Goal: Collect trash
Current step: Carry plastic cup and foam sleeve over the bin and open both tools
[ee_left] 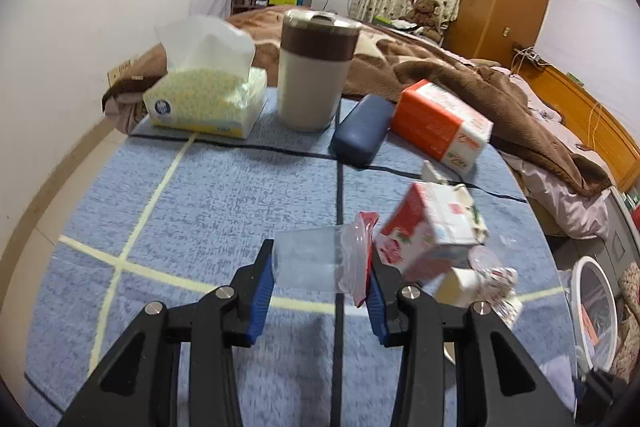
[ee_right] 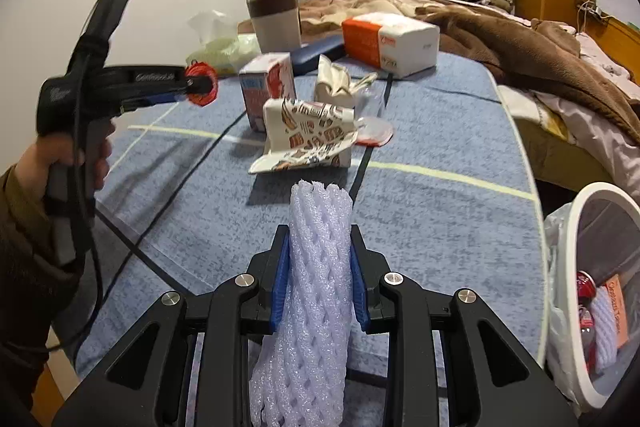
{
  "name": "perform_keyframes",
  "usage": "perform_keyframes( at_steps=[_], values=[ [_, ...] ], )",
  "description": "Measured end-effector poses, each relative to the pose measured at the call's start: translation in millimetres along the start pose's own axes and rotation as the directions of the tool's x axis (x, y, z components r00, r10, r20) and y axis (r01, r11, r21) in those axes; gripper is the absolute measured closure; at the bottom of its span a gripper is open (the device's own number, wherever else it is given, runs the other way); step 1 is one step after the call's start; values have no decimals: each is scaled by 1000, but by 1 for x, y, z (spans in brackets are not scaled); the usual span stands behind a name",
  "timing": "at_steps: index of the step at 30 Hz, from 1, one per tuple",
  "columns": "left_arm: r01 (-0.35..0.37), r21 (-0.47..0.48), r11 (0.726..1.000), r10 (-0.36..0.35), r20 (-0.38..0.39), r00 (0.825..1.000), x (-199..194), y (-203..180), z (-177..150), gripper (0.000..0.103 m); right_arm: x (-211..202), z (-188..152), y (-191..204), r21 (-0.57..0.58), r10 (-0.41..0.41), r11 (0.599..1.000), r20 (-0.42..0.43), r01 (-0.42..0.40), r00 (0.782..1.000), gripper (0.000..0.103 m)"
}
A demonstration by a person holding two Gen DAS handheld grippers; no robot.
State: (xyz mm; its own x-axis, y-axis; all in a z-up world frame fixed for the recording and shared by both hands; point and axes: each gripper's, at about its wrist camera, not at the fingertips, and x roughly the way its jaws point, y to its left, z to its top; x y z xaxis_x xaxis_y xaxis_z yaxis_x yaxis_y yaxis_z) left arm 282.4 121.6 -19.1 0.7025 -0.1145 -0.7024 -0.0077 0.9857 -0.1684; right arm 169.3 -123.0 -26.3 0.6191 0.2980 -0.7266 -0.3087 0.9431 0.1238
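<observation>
The left gripper (ee_left: 320, 291), matt black with ribbed blue pads (ee_left: 262, 297), is clamped across a clear plastic cup (ee_left: 310, 259) lying sideways between the jaws; a crinkled clear film with a red edge (ee_left: 360, 259) hangs at the cup's mouth against the right pad. In the right wrist view the same cup shows end-on as a red-rimmed disc at about nine o'clock, lifted above the cloth, with a hand (ee_right: 60, 163) gripping the gripper's handle.

The right gripper (ee_right: 320, 267) is closed on a tube of white foam netting (ee_right: 316, 267), soft, diamond-meshed and squeezed narrow where the pads bite it; it stands upright between the fingers.

The table (ee_left: 200, 207) wears a blue woven cloth ruled with pale and dark lines. On it, past the left gripper at one to two o'clock, lies a tilted red-and-white carton (ee_left: 432, 231), with a crushed patterned paper cup (ee_right: 308, 135) beside it, flattened and flared at the rim. A crumpled cream wrapper (ee_right: 340, 83) sits just behind the carton.

At twelve o'clock stands a smooth cylindrical beige canister (ee_left: 314, 71) with a brown band, left of it a soft pack of tissues (ee_left: 208, 99), right of it a rounded blue case (ee_left: 360, 131) and an orange-and-white paper pack (ee_left: 440, 127).

At four o'clock in the right wrist view, a white-rimmed bin (ee_right: 576, 267) lined with thin plastic stands off the table edge and holds more foam netting and red-printed scraps.
</observation>
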Motion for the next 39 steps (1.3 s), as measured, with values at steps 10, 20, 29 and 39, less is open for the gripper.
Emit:
perform_keyframes(
  at_steps=[10,20,29,39],
  values=[
    [37,46,998,-40,55,998,-50,-28,-15,61,-32,0,-8,28,-18,999,75,15,997,75],
    [83,132,988,-93,79,993,-88,-72,-32,61,-65,-5,-26,70,-44,997,141,35,989,75],
    [147,220,964,-169,85,982,-112,-124,-44,61,-94,-14,-54,129,-106,988,186,83,977,75],
    [233,317,919,-262,51,964,-117,-191,-63,61,-120,-25,-94,206,-191,967,214,147,958,75]
  ],
)
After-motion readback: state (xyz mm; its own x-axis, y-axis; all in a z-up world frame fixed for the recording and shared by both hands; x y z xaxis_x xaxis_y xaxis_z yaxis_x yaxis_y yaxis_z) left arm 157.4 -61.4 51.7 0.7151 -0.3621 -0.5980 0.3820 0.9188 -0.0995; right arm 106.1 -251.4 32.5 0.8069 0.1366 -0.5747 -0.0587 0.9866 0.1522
